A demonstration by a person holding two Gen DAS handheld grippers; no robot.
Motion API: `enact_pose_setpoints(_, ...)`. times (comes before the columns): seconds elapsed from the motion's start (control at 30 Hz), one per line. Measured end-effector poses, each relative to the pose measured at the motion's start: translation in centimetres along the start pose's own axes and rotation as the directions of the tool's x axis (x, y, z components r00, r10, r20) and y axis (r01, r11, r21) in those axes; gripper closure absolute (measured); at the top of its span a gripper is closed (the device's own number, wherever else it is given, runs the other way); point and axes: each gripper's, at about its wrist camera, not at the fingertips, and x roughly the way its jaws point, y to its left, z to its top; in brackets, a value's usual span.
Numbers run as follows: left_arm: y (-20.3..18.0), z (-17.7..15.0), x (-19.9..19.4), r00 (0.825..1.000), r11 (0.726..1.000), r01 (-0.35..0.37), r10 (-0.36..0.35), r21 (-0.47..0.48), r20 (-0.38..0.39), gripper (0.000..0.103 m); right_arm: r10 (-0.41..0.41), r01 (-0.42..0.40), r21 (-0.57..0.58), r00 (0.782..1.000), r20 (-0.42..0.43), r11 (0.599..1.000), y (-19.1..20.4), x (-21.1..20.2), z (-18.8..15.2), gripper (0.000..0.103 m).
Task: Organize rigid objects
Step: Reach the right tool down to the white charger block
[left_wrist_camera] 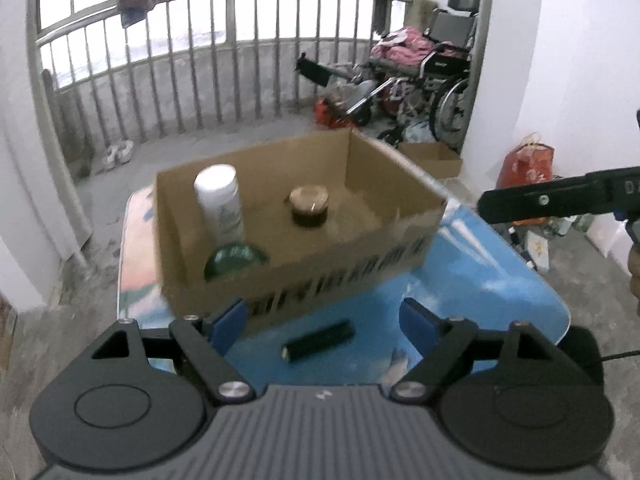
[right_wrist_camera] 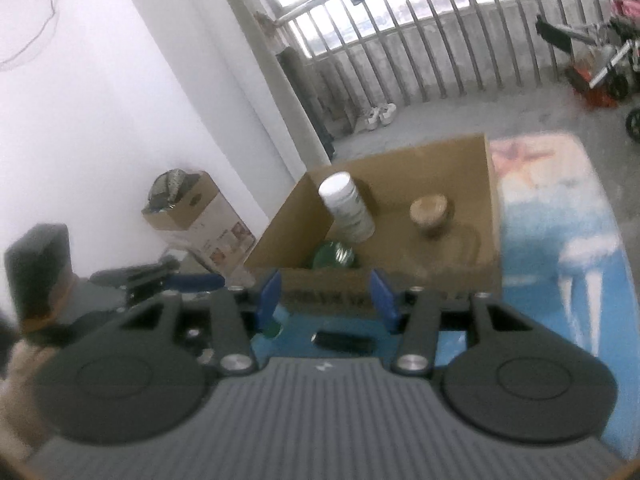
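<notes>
From the left wrist view, I see my left gripper (left_wrist_camera: 320, 322) with its blue fingers (left_wrist_camera: 228, 320) spread wide and nothing between them. Just ahead of them, lying flat on the blue table (left_wrist_camera: 480, 280), is a short dark tube (left_wrist_camera: 318, 341), tilted a little, its pale end toward the left. Beyond it stands an open box (left_wrist_camera: 360, 264), printed along its near wall. Inside, at the left, a white bottle (left_wrist_camera: 220, 200) stands upright; a green round thing (left_wrist_camera: 235, 258) sits low in the near left corner, right in front of the bottle. Near the middle of the box floor is a small dark jar (left_wrist_camera: 309, 206) with a tan lid. The right gripper (left_wrist_camera: 560, 198) reaches in from the right edge, well above the table; I cannot tell its finger state from here. Far behind are a railing (left_wrist_camera: 200, 60) and a wheelchair (left_wrist_camera: 440, 80).

From the right wrist view, my right gripper (right_wrist_camera: 327, 298) has its fingers (right_wrist_camera: 269, 300) apart, holding nothing. The tube (right_wrist_camera: 342, 342) lies on the table (right_wrist_camera: 560, 260) just below the gap between them, near the box (right_wrist_camera: 440, 276). The bottle (right_wrist_camera: 347, 207), the green thing (right_wrist_camera: 334, 256) and the jar (right_wrist_camera: 430, 210) are in the box, the jar to the right of the bottle. The left gripper (right_wrist_camera: 188, 280) shows at the left, level with the box's near corner. A second carton (right_wrist_camera: 200, 220) stands by the wall, far left. The picture is blurred.
</notes>
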Motion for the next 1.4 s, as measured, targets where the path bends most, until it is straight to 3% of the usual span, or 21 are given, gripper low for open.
enact_pose_setpoints(0.23, 0.7, -5.2, 0.2, 0.996, 1.000, -0.004, 0.002, -0.020, -0.095, 0.018, 0.026, -0.023, 0.062, 0.999, -0.042, 0.998, 1.1, 1.5, -6.0, 0.054)
enact_pose_setpoints(0.53, 0.9, -9.6, 1.7, 0.983, 0.999, 0.022, -0.030, -0.043, -0.182, 0.019, 0.133, -0.104, 0.168, 0.976, -0.172, 0.980, 2.3, 7.4, -9.9, 0.054)
enact_pose_setpoints(0.87, 1.3, -11.1, 3.1, 0.974, 0.998, 0.031, -0.041, -0.049, -0.222, 0.036, 0.200, -0.128, 0.237, 0.929, -0.311, 0.963, 3.1, 12.7, -12.6, 0.055)
enact_pose_setpoints(1.17, 1.8, -11.3, 4.5, 0.970, 0.998, 0.040, -0.051, -0.051, -0.238, 0.037, 0.199, -0.111, 0.245, 0.907, -0.371, 0.963, 2.9, 15.2, -13.4, 0.054)
enact_pose_setpoints(1.4, 2.0, -11.4, 5.4, 0.969, 0.997, 0.052, -0.063, -0.053, -0.238, 0.037, 0.188, -0.093, 0.250, 0.902, -0.390, 0.964, 2.6, 16.0, -13.6, 0.054)
